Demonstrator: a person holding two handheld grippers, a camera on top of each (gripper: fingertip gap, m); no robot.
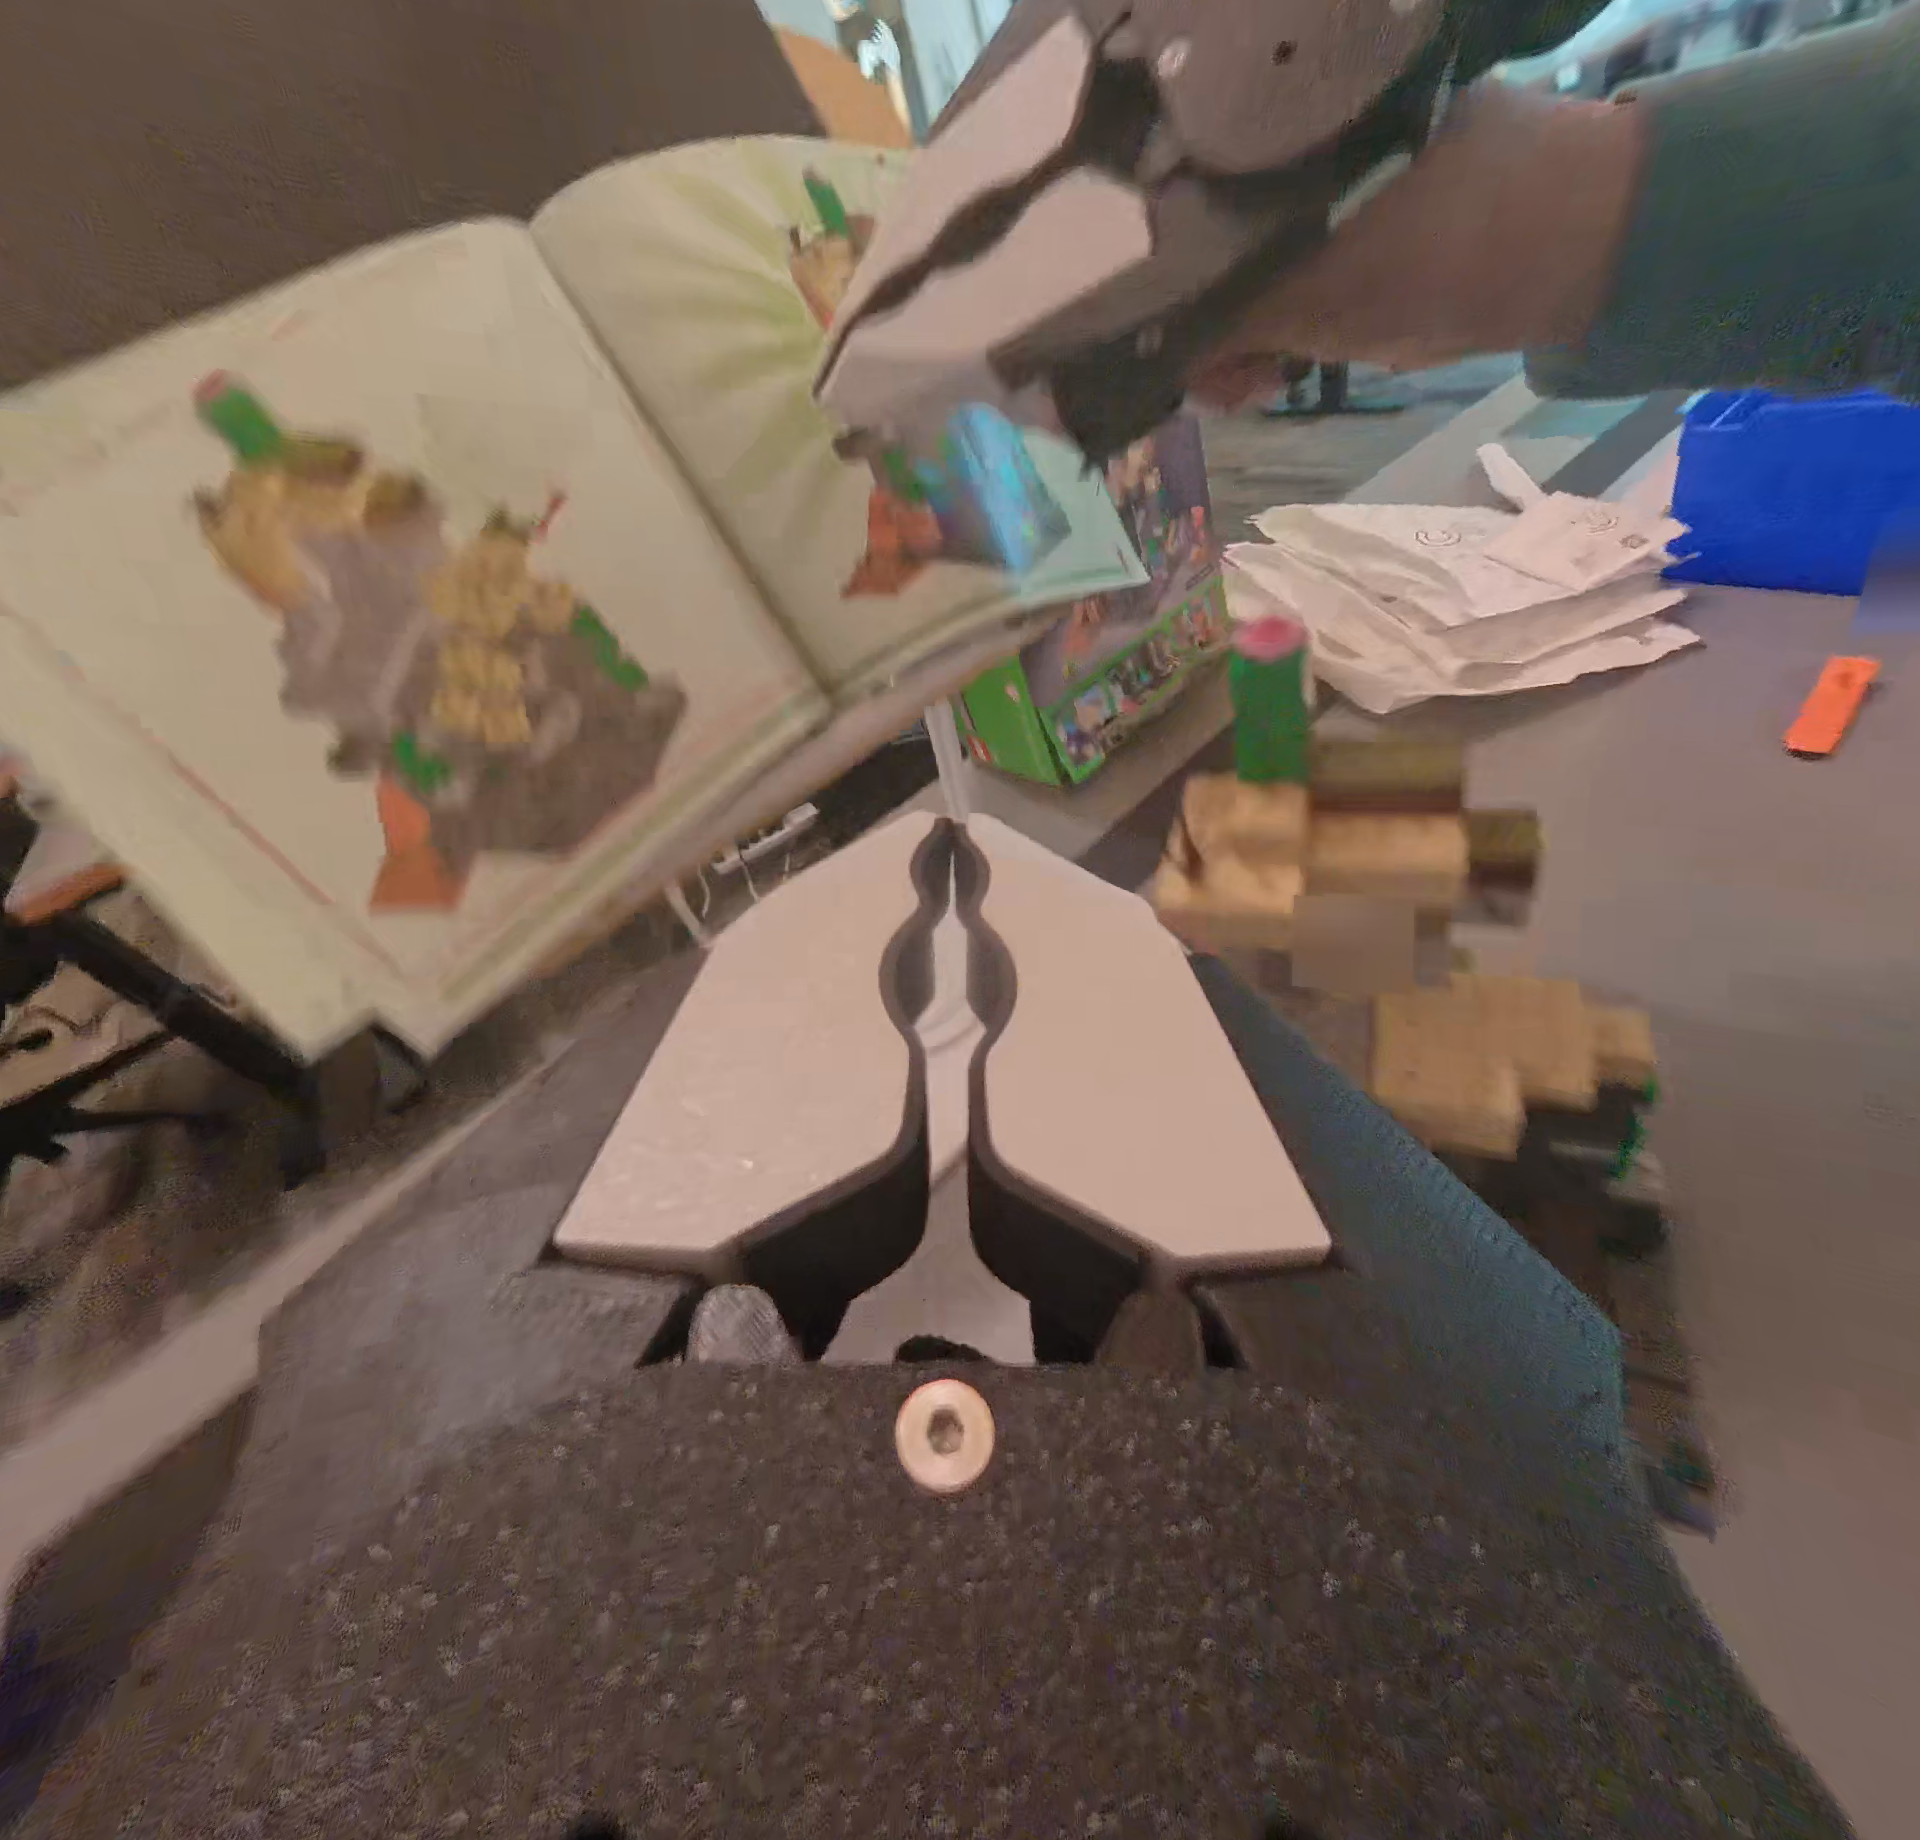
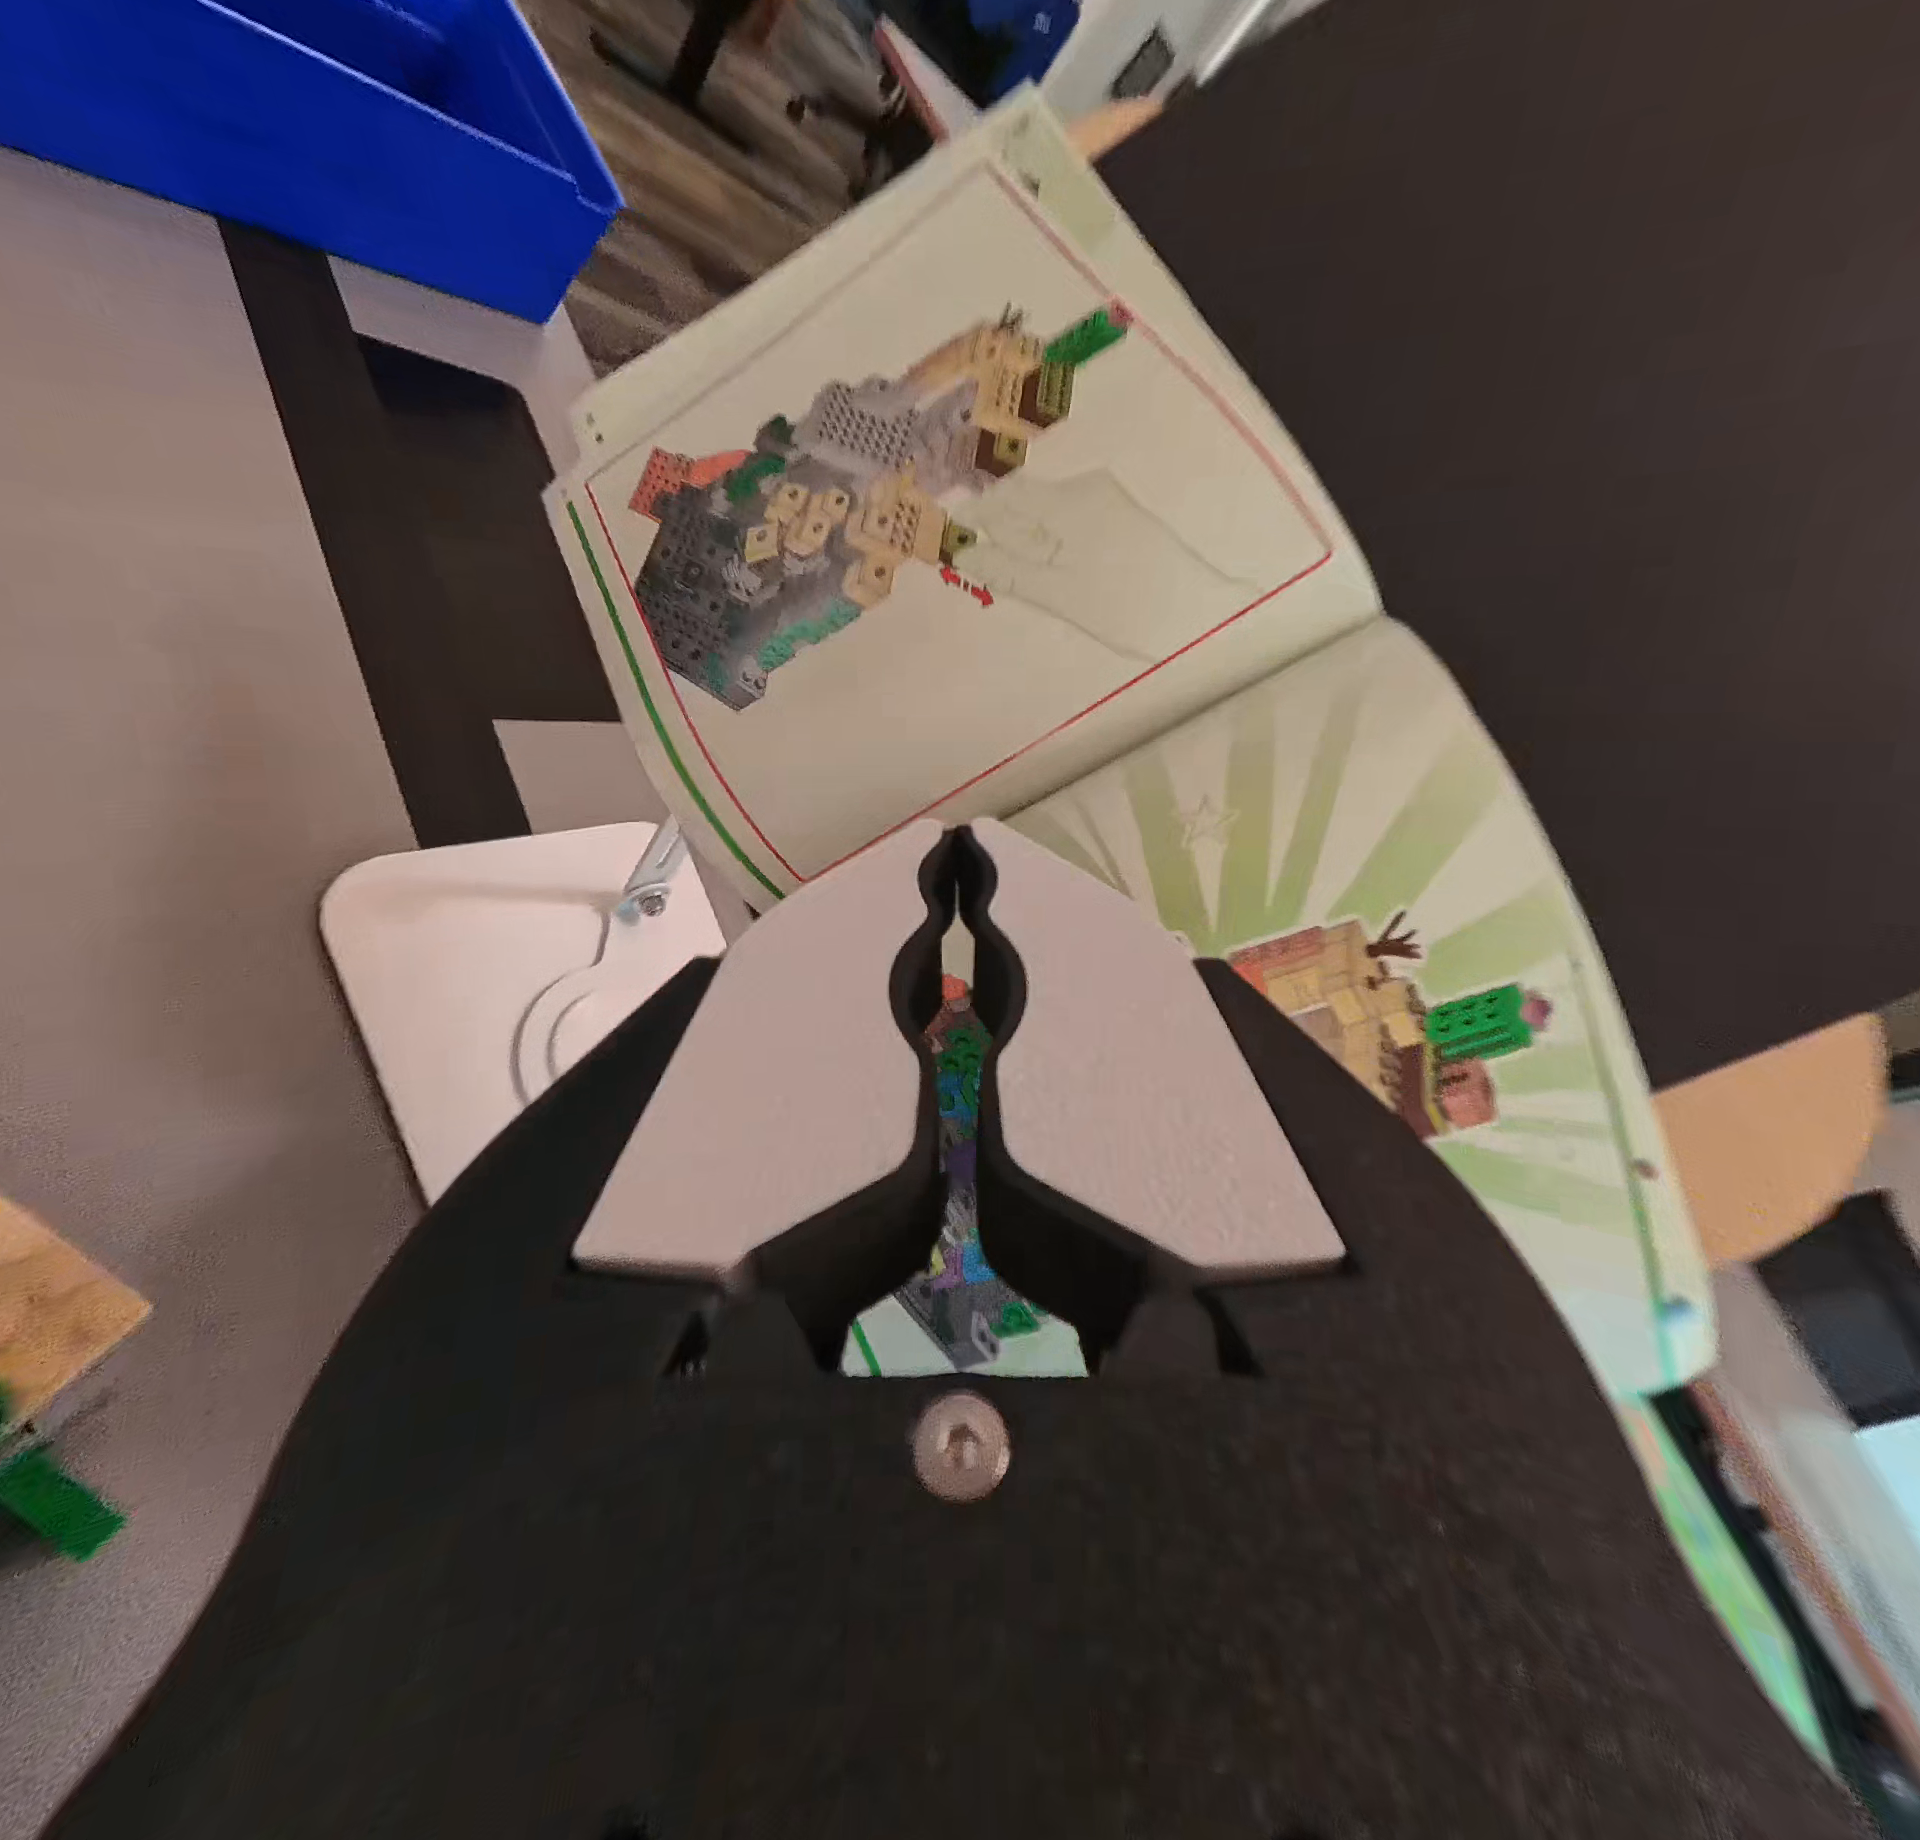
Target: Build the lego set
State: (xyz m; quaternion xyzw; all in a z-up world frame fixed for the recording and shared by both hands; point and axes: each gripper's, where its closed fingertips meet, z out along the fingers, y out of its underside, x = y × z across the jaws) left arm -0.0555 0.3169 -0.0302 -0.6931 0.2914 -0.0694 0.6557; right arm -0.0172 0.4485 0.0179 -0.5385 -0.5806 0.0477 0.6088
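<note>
With its fingers pressed together on a page of the open instruction booklet [image 2: 1039, 647], the right gripper [image 2: 958, 834] risks tearing the thin paper, while the left gripper [image 1: 951, 834], closed on nothing, hovers left of the half-built lego model [image 1: 1382, 907].

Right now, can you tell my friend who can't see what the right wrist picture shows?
An open instruction booklet with drawings of a brick model fills the middle, propped up on a white stand. The right gripper points at its lower edge, fingers closed together. A blue bin sits at the top left on the grey table.
</note>
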